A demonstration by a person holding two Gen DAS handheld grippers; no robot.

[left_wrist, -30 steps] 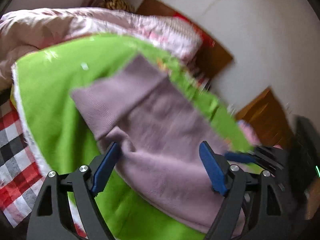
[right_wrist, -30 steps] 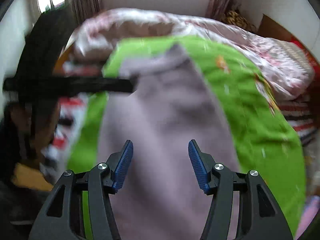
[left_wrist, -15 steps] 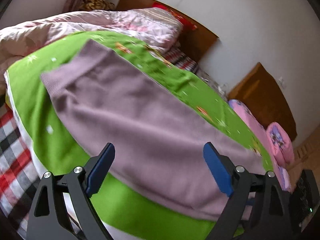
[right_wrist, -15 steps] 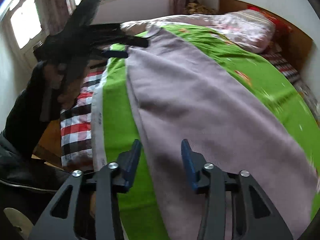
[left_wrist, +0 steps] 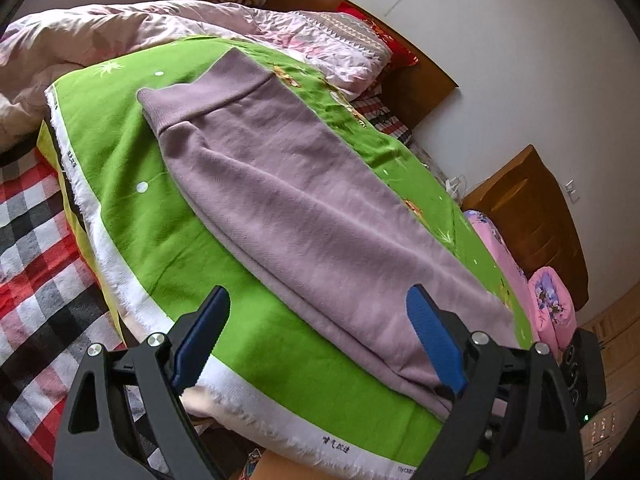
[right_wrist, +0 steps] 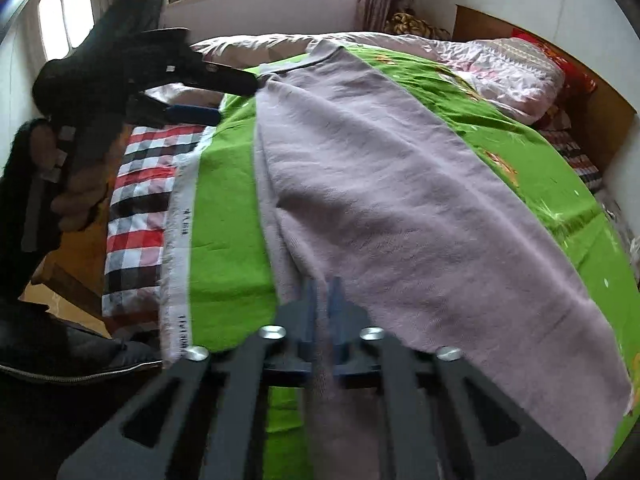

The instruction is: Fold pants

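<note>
Mauve pants [left_wrist: 304, 208] lie flat lengthwise on the green sheet [left_wrist: 132, 216] over the bed, waistband at 11 o'clock. Right tongs [right_wrist: 323, 308] clenched on the pants' near edge. Left tongs [left_wrist: 316, 340] released, nothing gripped.

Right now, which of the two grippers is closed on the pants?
The right gripper: its blue pads are pinched together on the mauve pants at the leg end. The left gripper is wide open, gripping nothing.

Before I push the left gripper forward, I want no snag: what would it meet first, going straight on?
Probably the mauve pants, lying lengthwise on the green sheet. The left gripper is open and empty, angled down toward them; depth is uncertain.
</note>
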